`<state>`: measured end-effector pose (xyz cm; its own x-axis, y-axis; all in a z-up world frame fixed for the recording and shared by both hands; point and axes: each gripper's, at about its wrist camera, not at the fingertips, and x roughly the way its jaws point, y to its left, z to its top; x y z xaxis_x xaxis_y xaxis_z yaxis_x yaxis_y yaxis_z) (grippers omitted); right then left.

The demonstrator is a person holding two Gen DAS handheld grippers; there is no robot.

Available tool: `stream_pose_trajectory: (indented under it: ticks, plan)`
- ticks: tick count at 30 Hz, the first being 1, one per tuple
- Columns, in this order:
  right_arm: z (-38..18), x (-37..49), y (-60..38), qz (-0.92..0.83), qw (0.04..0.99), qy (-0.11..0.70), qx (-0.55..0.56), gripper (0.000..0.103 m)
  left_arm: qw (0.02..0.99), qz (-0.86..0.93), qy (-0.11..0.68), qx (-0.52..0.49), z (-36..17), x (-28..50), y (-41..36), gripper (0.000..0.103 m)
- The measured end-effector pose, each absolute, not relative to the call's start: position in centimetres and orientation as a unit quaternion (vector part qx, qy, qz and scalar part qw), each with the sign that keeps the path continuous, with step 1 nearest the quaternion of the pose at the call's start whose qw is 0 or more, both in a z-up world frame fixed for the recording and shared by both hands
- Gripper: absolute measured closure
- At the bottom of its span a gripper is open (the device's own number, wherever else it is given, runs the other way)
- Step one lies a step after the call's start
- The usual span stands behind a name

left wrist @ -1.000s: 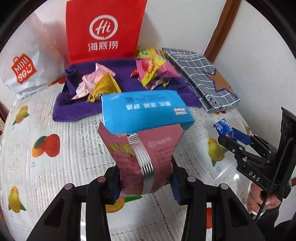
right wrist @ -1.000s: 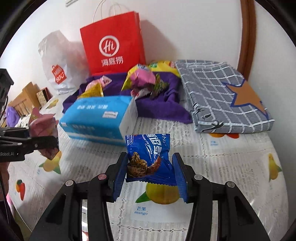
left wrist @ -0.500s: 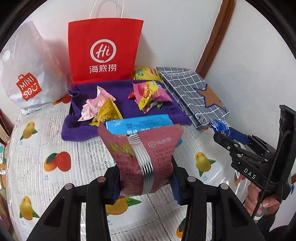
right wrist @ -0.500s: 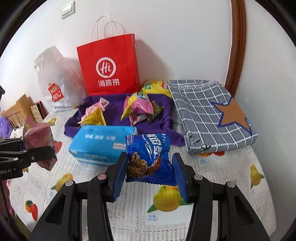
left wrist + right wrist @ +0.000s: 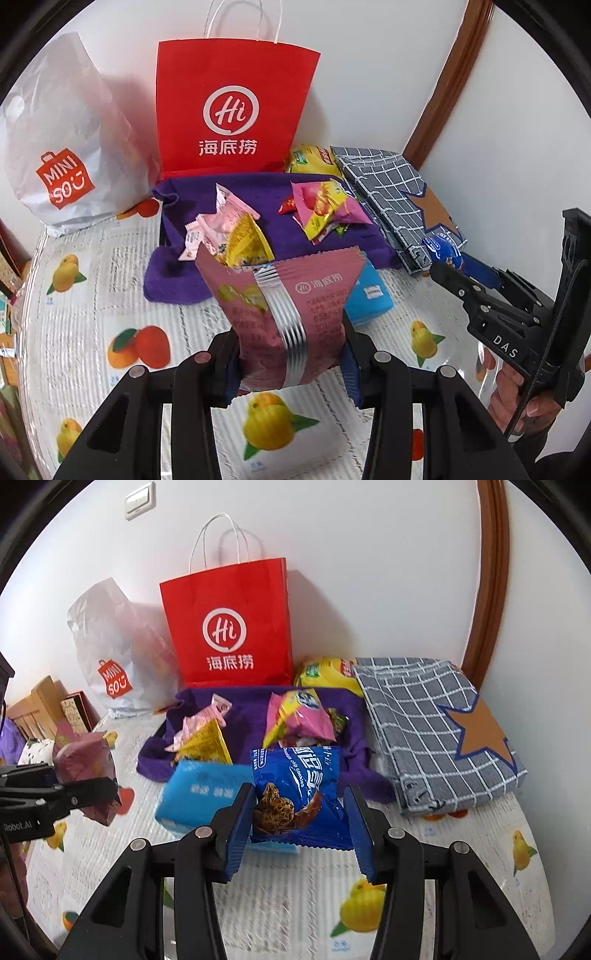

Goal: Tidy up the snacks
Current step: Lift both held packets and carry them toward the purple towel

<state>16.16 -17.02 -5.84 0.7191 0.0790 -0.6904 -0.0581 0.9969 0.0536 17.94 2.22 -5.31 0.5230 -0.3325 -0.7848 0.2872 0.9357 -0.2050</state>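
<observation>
My left gripper [image 5: 290, 354] is shut on a pink snack packet [image 5: 284, 314] and holds it upright above the table. In the right wrist view the left gripper [image 5: 94, 788] shows at the far left with the packet [image 5: 83, 764]. My right gripper [image 5: 299, 823] is shut on a blue cookie packet [image 5: 299, 794]; in the left wrist view the right gripper [image 5: 448, 264] shows at the right with the blue packet [image 5: 443, 253]. Several loose snack packets [image 5: 236, 236] lie on a purple towel [image 5: 266, 199] ahead. A red paper bag [image 5: 231, 107] stands behind them.
A blue tissue pack [image 5: 199, 797] lies in front of the towel. A white plastic bag [image 5: 55, 147] stands at the back left. A folded grey checked cloth [image 5: 436, 723] lies at the right by the wall. A fruit-print cloth [image 5: 92, 295] covers the table.
Both grippers have risen and pulled back with their packets, so the table items look smaller and farther. The grips have not changed.
</observation>
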Motion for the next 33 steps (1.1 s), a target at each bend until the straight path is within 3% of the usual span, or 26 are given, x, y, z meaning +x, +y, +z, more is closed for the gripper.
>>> stream_pose_trajectory:
  ticks: [19,33]
  plan:
    - [-5.0,19.3,-14.7,0.025,0.93,0.365,0.025,0.054,0.866,-0.189,0.463,-0.029,-6.0,20.3,4.2,0.062]
    - [-1.5,21.4,-15.9,0.049,0.937,0.346,0.0,0.054,0.885,-0.171,0.431,-0.033,-2.2,21.8,2.2,0.061]
